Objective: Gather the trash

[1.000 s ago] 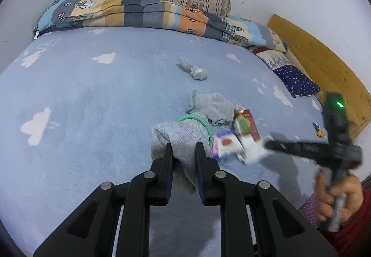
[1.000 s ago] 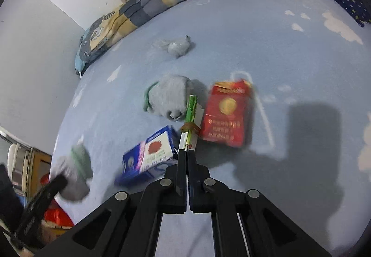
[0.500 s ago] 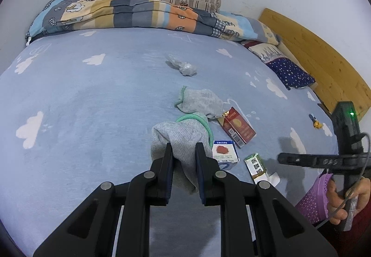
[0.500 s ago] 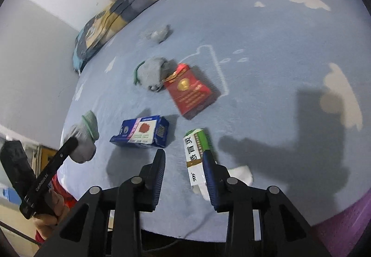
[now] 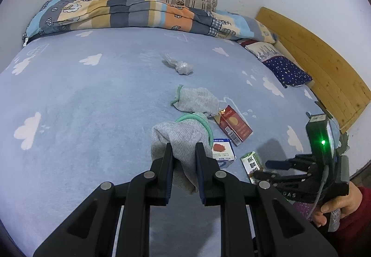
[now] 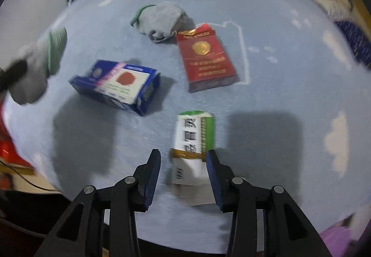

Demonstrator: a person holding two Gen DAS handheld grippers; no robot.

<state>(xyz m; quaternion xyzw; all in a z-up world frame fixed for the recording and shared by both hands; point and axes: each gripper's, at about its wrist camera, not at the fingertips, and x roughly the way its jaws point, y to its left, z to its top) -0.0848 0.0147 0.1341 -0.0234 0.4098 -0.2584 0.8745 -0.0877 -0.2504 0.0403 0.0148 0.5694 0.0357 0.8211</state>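
Left gripper (image 5: 184, 152) is pinching a grey sock (image 5: 180, 134) above the bed (image 5: 81, 99), while the right gripper (image 6: 183, 164), angling steeply downward, has just been opening its jaws, now straddling a green-and-white packet (image 6: 193, 138) without pressing it.

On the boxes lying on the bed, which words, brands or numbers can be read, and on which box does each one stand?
"NITANGM", roughly, in gold letters: top edge of the red cigarette pack; the last letters are uncertain.
Large Chinese characters: green and white box, too blurred to quote.
Rows of gold print lower on the red pack: too small to read.
Print on the blue box: blurred, unreadable.
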